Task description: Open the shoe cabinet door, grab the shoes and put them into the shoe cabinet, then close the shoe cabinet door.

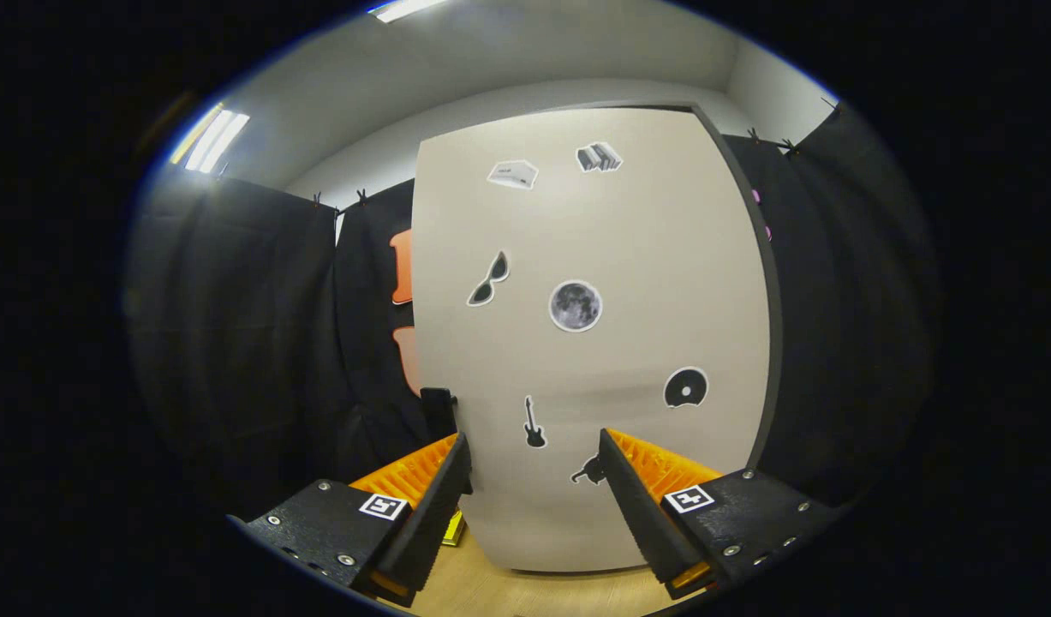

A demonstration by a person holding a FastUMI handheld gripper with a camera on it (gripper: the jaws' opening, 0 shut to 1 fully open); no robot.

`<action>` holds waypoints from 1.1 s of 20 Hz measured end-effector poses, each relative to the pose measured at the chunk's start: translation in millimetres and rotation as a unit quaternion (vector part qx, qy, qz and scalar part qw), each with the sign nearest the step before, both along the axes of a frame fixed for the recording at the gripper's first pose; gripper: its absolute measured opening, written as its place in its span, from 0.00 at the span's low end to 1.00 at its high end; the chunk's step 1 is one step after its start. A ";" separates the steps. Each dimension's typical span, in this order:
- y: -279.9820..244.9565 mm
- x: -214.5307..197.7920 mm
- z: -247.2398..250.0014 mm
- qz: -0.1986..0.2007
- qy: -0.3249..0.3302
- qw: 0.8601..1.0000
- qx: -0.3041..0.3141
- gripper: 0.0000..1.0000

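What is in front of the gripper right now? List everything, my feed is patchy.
Shoe cabinet door: one, beige, upright just ahead of the fingers.
Door handle: one, black, on the door's edge above one finger.
Stickers: seven, black and grey, on the door, among them sunglasses, moon, disc, guitar.
Yellow object: one, on the floor by the door's foot; cannot tell what it is.
Floor: light wood, under the door.
Ceiling lights: two, white, overhead.
Gripper: one, fingers apart, holding nothing, pointed at the door.

Tool-mounted fisheye, low and close, facing the shoe cabinet door (594, 343) head-on between parted fingers (632, 506).
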State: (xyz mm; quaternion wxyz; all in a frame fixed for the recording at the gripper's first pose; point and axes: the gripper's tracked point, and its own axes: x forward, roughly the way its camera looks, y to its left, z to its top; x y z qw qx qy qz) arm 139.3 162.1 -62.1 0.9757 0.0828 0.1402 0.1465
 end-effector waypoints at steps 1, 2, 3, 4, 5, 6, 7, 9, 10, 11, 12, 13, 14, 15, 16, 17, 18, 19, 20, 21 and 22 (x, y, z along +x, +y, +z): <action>-9.2 -3.5 5.6 -0.010 -0.007 1.000 -0.003 0.94; -18.6 -5.7 12.8 -0.021 -0.015 1.000 -0.008 0.94; -29.1 -7.6 19.0 -0.035 -0.021 0.999 -0.015 0.94; -38.3 -8.7 24.2 -0.047 -0.027 0.998 -0.023 0.94; -47.4 -12.2 30.1 -0.058 -0.033 0.997 -0.030 0.94; -56.8 -14.8 35.6 -0.068 -0.039 0.996 -0.036 0.94; -65.8 -17.7 40.7 -0.079 -0.043 0.995 -0.041 0.94; -81.4 -24.6 51.2 -0.096 -0.053 0.993 -0.049 0.94; -89.5 -28.5 56.4 -0.106 -0.056 0.991 -0.053 0.94; -96.8 -32.4 61.3 -0.115 -0.061 0.990 -0.056 0.94; -103.3 -35.9 68.1 -0.123 -0.068 0.988 -0.057 0.94; -109.2 -38.4 74.2 -0.129 -0.075 0.987 -0.059 0.94; -116.7 -42.0 79.0 -0.136 -0.079 0.986 -0.061 0.94; -123.0 -44.5 81.9 -0.142 -0.083 0.984 -0.065 0.94; -128.5 -47.2 85.7 -0.148 -0.086 0.983 -0.067 0.94; -132.8 -49.5 88.2 -0.152 -0.089 0.982 -0.070 0.94; -137.1 -52.8 90.6 -0.156 -0.092 0.981 -0.073 0.94; -142.0 -55.5 91.7 -0.161 -0.094 0.980 -0.077 0.94; -145.8 -58.1 92.5 -0.162 -0.095 0.979 -0.081 0.94; -150.3 -60.2 91.8 -0.166 -0.094 0.978 -0.084 0.94; -153.9 -62.2 89.9 -0.168 -0.091 0.978 -0.084 0.94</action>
